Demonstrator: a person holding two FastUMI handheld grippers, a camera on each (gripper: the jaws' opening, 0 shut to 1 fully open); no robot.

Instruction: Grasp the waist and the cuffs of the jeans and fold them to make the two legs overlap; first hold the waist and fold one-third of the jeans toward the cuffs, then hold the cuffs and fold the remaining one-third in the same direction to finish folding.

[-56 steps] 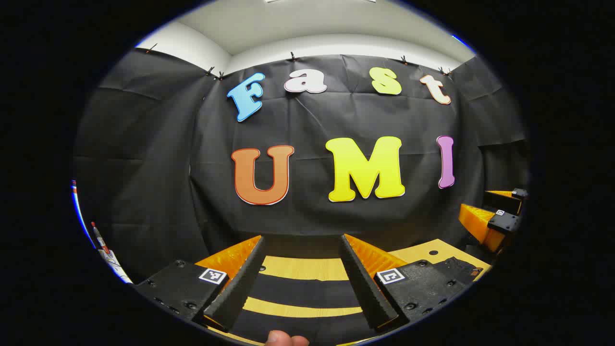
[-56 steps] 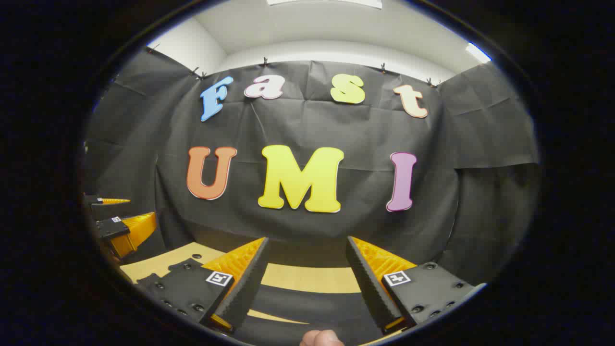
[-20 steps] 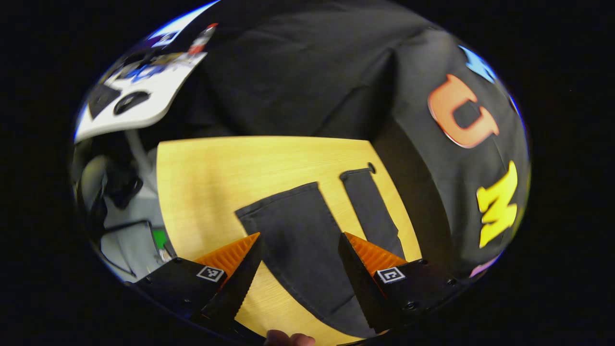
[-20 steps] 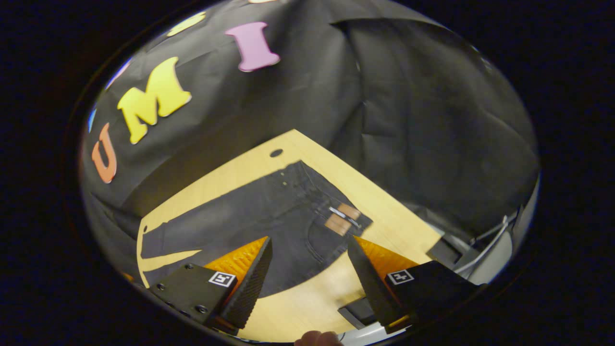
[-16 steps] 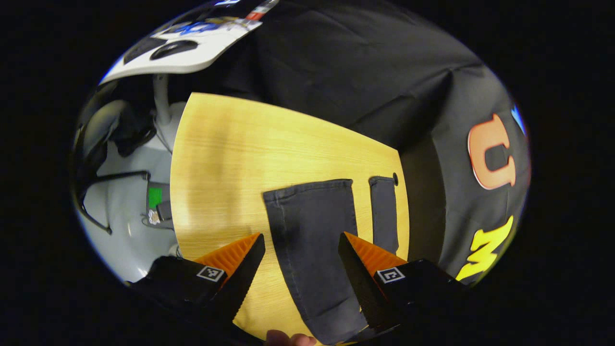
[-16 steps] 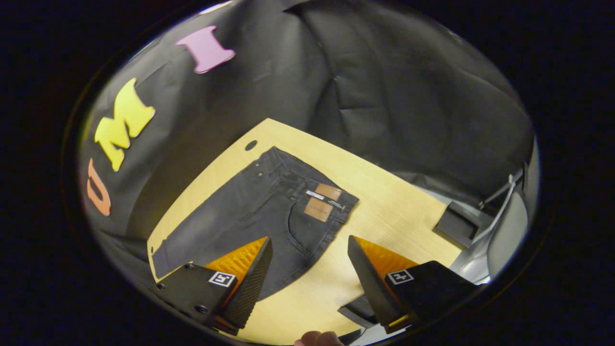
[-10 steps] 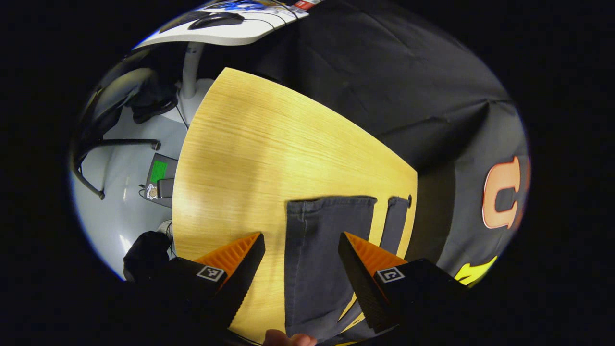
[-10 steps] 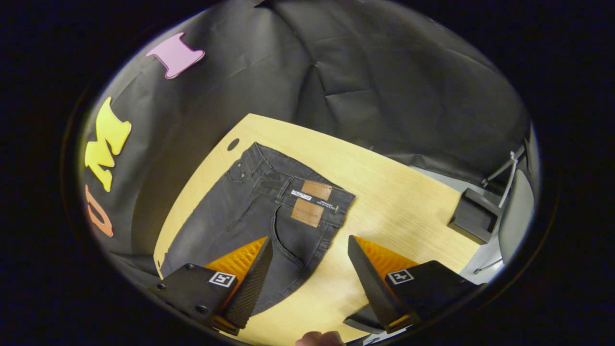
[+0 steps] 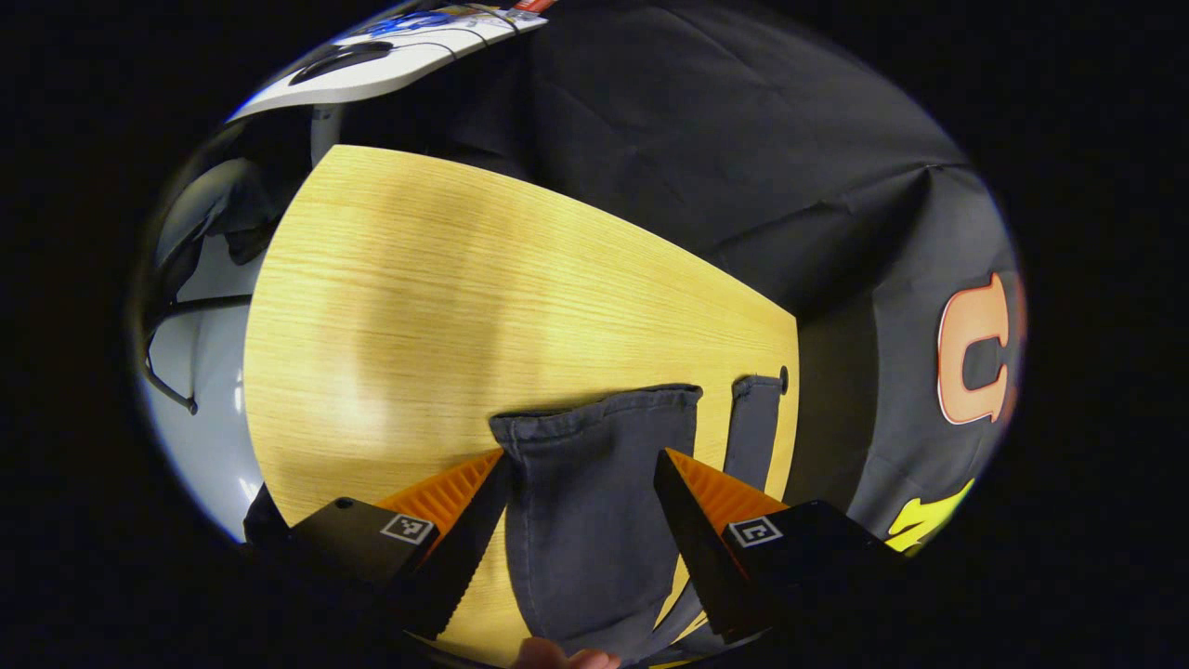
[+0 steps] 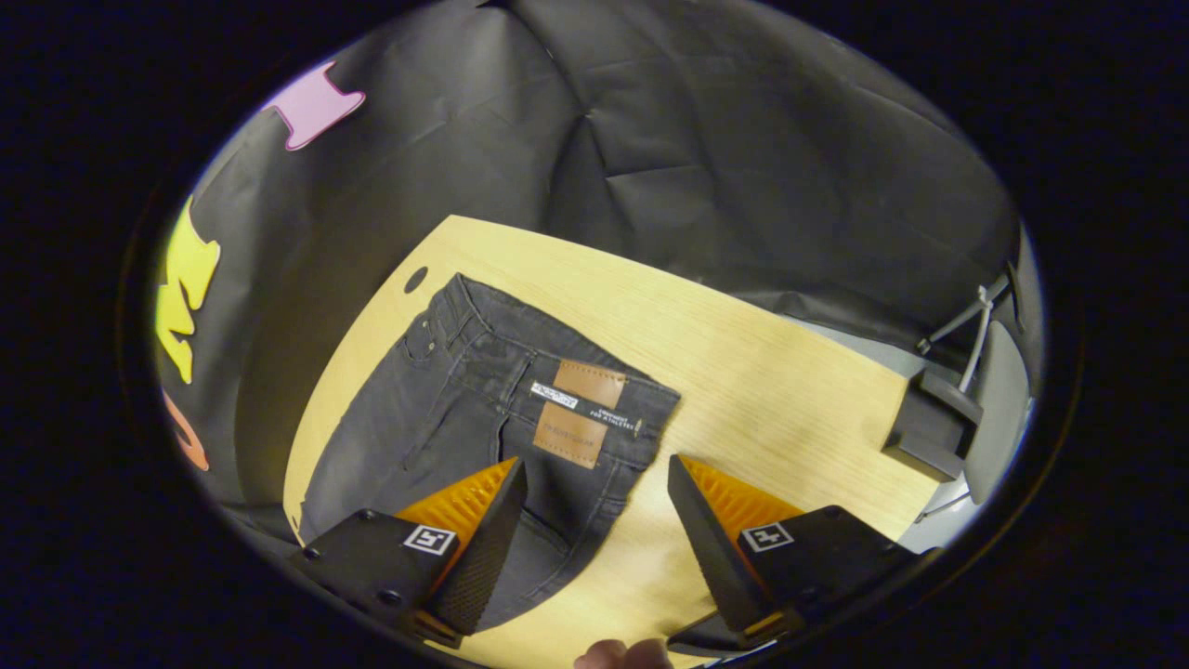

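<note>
Wooden tabletop [image 9: 418, 279] carried dark jeans [image 10: 483, 400] lying flat lengthwise, waist toward right gripper [image 10: 594, 520], cuffs toward left gripper [image 9: 581, 516]; both fingers spread, empty.

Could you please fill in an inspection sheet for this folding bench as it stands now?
Surface: wooden table, a small hole by its far edge.
Job's things: dark jeans flat, unfolded; cuffs apart, waist with leather patch.
Clutter: nothing seen on the table.
Grippers: left gripper above a cuff, jaws open; right gripper above the waist, jaws open.
Cables: cannot tell.
Surroundings: black cloth wall, white desk, dark box.
</note>
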